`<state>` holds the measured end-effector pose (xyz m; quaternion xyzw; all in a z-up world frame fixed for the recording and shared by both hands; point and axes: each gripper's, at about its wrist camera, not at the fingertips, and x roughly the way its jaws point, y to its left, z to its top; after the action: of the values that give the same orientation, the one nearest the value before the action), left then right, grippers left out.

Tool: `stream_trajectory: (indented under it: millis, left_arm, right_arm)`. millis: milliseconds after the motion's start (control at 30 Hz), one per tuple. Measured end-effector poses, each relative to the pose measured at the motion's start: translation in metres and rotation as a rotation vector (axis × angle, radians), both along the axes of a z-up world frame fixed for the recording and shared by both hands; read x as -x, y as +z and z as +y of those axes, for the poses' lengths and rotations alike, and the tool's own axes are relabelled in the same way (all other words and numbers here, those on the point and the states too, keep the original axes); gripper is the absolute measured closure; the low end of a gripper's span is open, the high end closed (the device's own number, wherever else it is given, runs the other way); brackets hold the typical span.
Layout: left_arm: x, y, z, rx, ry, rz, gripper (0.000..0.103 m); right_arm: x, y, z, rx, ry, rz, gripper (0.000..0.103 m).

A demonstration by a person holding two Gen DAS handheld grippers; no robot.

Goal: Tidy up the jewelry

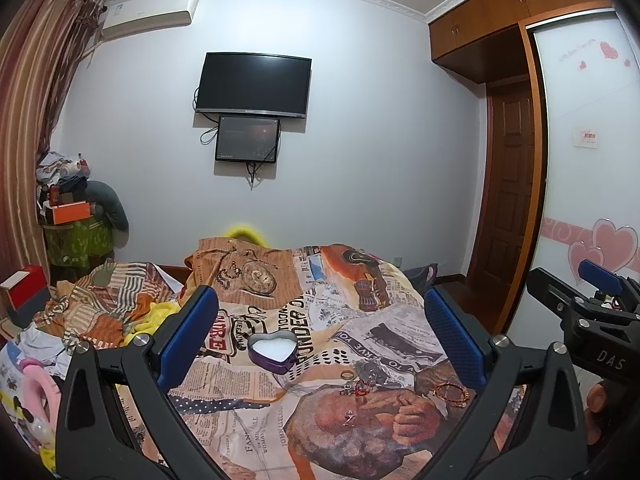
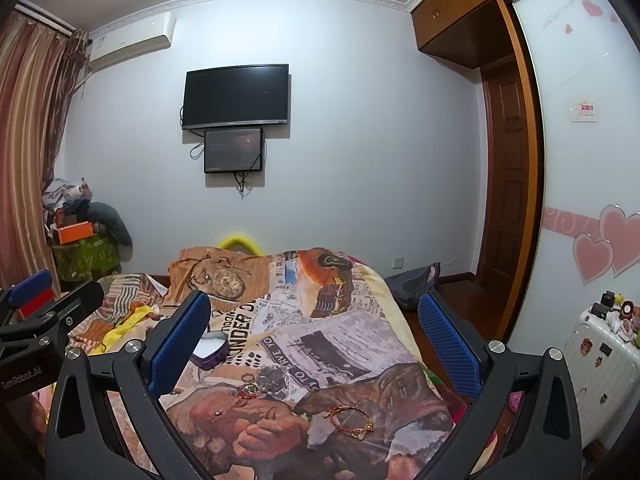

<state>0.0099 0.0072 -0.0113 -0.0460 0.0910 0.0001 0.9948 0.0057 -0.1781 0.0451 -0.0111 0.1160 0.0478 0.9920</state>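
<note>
A purple heart-shaped box (image 1: 273, 352) with a white lining lies open on the printed bedspread (image 1: 304, 432); in the right wrist view the box (image 2: 210, 350) is half hidden behind a blue finger. Near it lie a gold ring (image 1: 346, 375) (image 2: 247, 377), a small tangle of red and dark jewelry (image 1: 357, 389) (image 2: 249, 392), a tiny stud (image 1: 349, 417) (image 2: 217, 412) and a red-and-gold bracelet (image 1: 452, 394) (image 2: 352, 420). My left gripper (image 1: 324, 336) and right gripper (image 2: 316, 338) both hover open above the bed with nothing between their fingers.
The bed's right edge drops to a wooden floor by a wardrobe (image 2: 520, 200). A white suitcase (image 2: 604, 368) with small items stands at the right. Crumpled bedding and clothes (image 1: 92, 320) lie at the left, a red box (image 1: 24, 292) beyond. A television (image 1: 254, 84) hangs on the far wall.
</note>
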Motion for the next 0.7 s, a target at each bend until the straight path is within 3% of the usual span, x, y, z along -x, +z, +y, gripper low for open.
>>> stream_trajectory:
  millis: [700]
  left_arm:
    - [-0.0038,0.0063,0.0041,0.014,0.013,0.004,0.000]
  right_arm:
    - [-0.0038,0.0042,0.0097,0.001,0.028,-0.005,0.000]
